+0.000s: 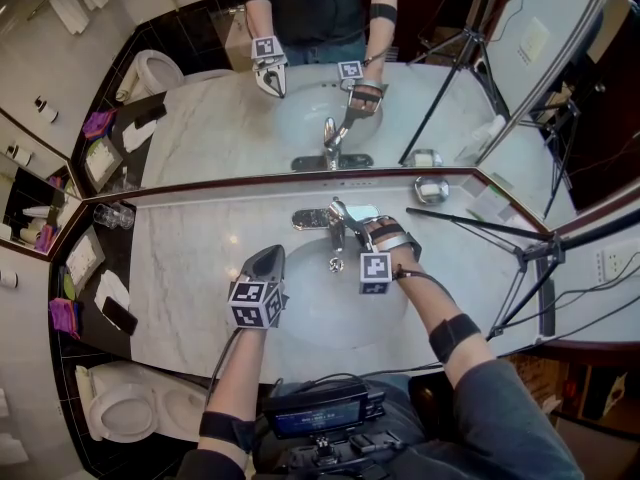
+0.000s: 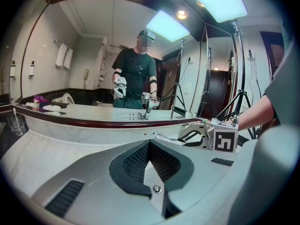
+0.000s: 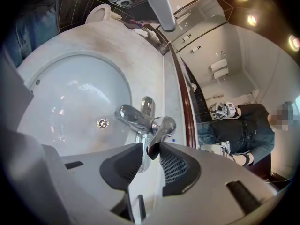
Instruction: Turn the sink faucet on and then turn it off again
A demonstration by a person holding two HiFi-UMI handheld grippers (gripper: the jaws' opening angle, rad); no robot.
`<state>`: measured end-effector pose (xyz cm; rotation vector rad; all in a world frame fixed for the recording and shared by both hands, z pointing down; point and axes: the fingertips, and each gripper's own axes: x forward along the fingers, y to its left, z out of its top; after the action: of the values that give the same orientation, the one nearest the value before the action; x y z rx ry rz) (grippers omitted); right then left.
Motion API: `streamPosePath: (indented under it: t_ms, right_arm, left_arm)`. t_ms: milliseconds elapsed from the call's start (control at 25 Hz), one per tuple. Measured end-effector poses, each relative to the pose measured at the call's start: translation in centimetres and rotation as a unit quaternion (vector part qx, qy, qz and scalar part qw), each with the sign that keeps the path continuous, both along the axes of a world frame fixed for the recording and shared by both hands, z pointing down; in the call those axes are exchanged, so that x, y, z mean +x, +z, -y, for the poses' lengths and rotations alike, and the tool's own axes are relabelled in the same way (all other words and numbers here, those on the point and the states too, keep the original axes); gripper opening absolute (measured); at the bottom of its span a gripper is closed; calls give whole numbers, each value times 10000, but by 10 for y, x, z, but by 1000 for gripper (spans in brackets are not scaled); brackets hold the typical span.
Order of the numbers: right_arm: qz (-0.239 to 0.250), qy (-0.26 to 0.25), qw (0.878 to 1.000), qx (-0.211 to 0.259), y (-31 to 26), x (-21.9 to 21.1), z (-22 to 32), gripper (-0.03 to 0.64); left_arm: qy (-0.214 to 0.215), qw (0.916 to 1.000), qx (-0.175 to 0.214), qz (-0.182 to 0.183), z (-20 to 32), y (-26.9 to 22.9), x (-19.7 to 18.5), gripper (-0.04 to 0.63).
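A pale marble counter (image 1: 190, 278) ran along the foot of a wide mirror (image 1: 220, 128), and an oval white sink basin (image 1: 330, 313) was sunk into its middle. The left gripper (image 1: 268, 254) hung over the counter just left of the basin, well apart from the tap. Its jaws were pressed together with nothing between them, as the left gripper view showed (image 2: 149, 144). The right gripper (image 1: 352, 230) reached down over the basin's back rim to the chrome faucet (image 1: 335, 218), which stood at the mirror side of the basin with its spout (image 3: 132, 116) pointing out over the bowl. In the right gripper view the jaws (image 3: 152, 149) pinched the end of the faucet's lever (image 3: 165, 127), one pad on each side of it. Below the spout lay the small drain (image 3: 103, 123).
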<state>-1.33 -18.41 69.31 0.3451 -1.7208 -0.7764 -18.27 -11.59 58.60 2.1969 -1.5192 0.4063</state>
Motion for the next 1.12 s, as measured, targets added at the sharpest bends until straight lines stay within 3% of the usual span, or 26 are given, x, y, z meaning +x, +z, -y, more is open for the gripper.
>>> streamPosePath:
  t_ms: [600,920,1120]
  right_arm:
    - [70,178,9998,66,-1,2,-2,120]
    - [814,818,9930,-251,-20,6,-16,124]
    - [1636,1595,9723,-490,-45,20,-24,118]
  left_arm:
    - [-43,10000,6,38,-8,0,-3,0]
    - [-31,10000,49,61,-15,-4,-5,0]
    - [28,9999,96,14,-17,-7,-1,0]
